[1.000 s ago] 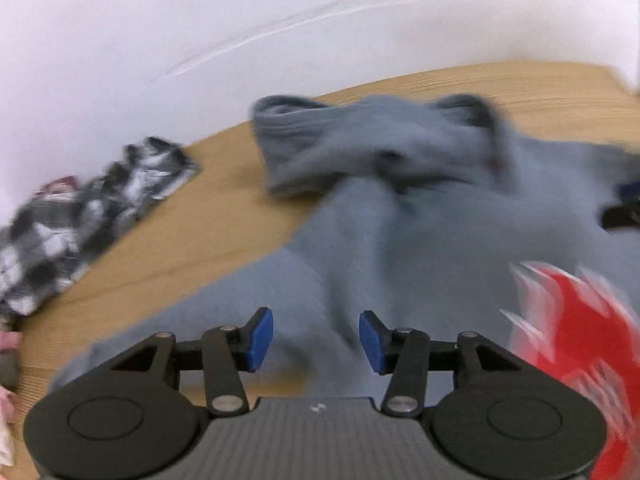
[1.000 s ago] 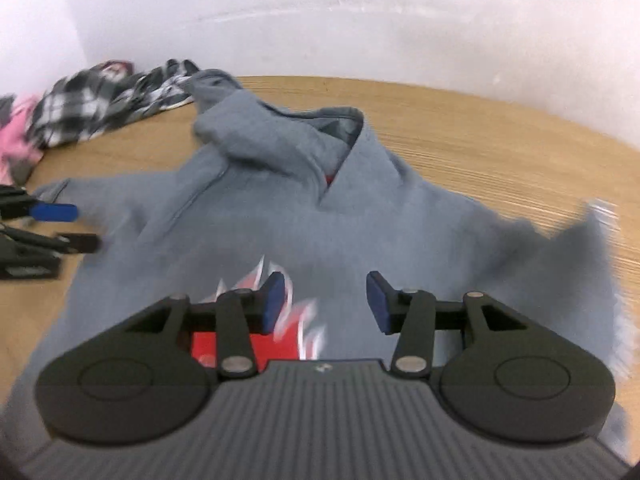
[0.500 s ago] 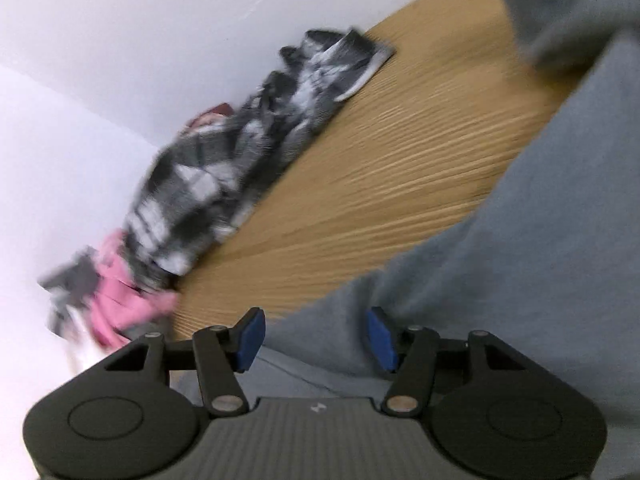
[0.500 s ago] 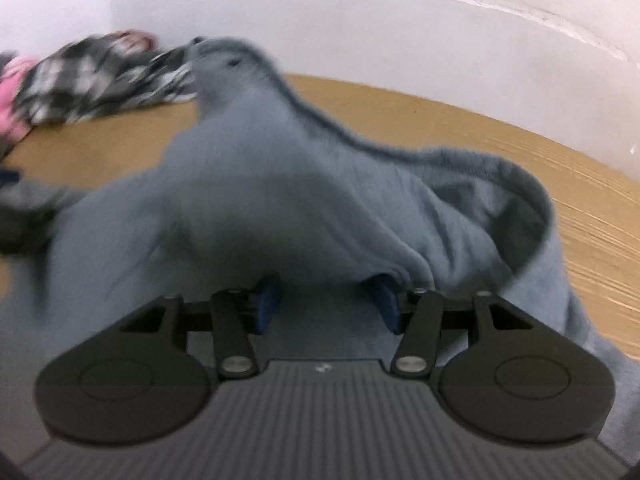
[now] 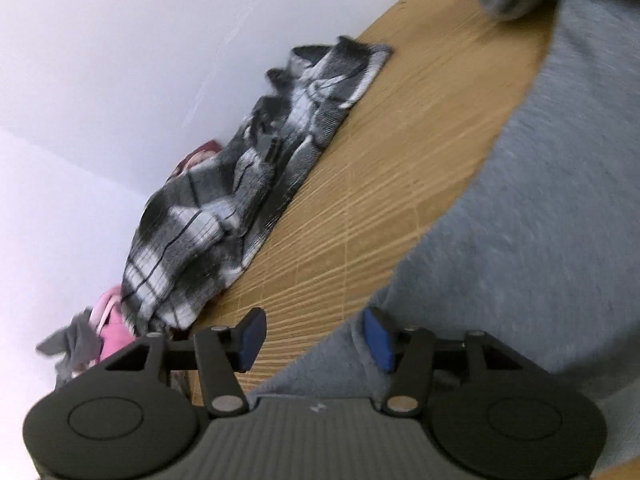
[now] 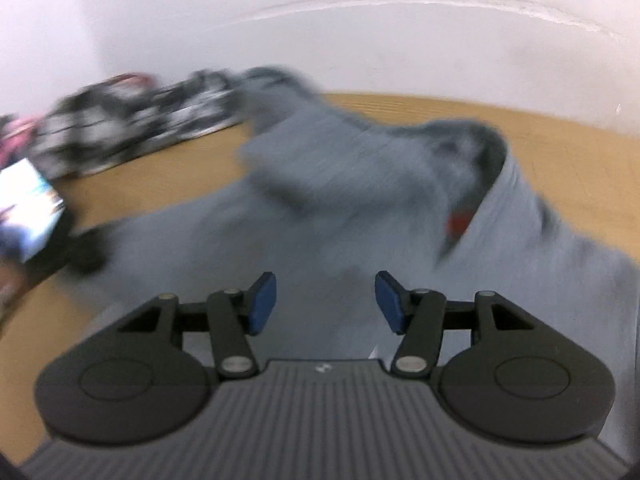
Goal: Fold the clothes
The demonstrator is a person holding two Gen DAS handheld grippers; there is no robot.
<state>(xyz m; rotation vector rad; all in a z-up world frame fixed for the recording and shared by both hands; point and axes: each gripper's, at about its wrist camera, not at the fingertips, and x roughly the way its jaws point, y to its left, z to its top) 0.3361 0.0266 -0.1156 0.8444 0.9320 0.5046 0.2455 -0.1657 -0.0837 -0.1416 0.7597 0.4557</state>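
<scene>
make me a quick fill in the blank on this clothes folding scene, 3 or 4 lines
1. The hoodie spread on the table is ____ in colour.
2. The crumpled garment by the wall has a black-and-white ____ pattern.
3. The left gripper has its jaws ____.
4. Both grippers' finger pads are ____.

Missing words: grey; plaid; open; blue

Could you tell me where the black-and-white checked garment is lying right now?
The checked garment lies crumpled along the wooden table's far-left edge by the wall, beside pink clothing, apart from the grey hoodie.
</scene>
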